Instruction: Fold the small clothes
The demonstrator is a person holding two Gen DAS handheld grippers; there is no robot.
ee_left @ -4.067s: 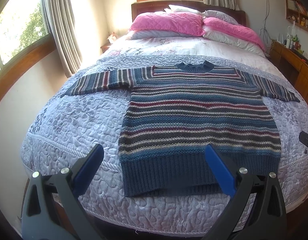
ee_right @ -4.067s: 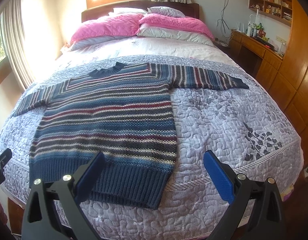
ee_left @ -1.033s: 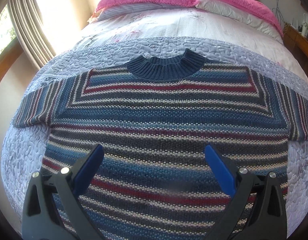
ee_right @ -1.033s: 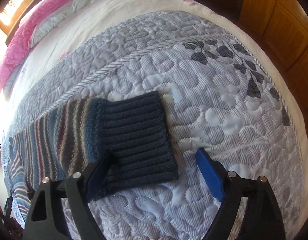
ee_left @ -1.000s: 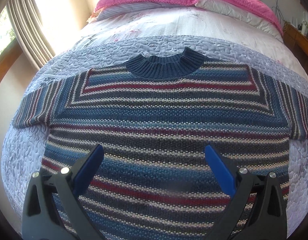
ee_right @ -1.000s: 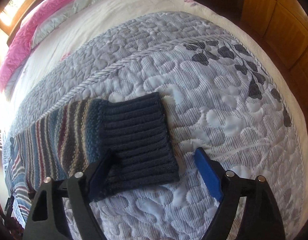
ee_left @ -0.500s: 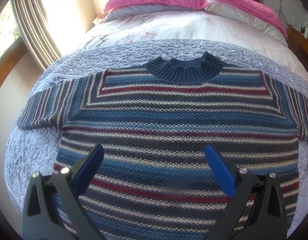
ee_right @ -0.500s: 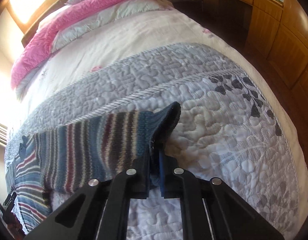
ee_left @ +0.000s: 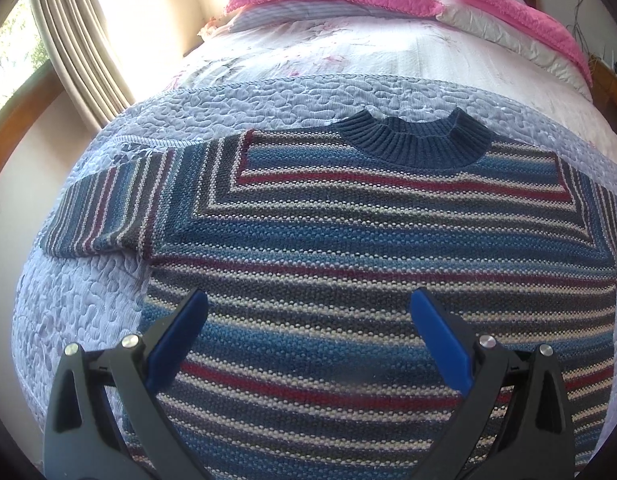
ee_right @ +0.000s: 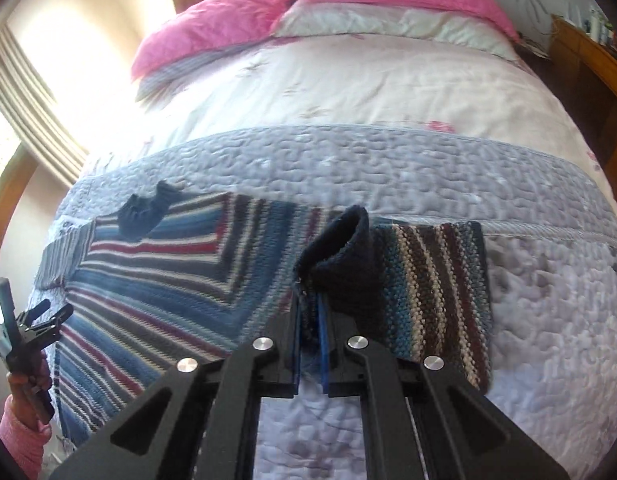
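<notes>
The striped sweater point(ee_left: 380, 248) lies flat on the bed point(ee_left: 88, 304), barely begun — the right gripper point(ee_right: 310, 320), jaws clenched on the navy cuff point(ee_right: 340, 264), folds one sleeve toward nine o'clock, while the left gripper point(ee_left: 308, 320) hovers, jaws released, second sleeve and body left.

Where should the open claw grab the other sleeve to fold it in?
Probably at the far end of the sleeve, coming from the window side. It lies flat and straight out from the striped sweater, so the left claw, open above the body, could pinch there.
</notes>
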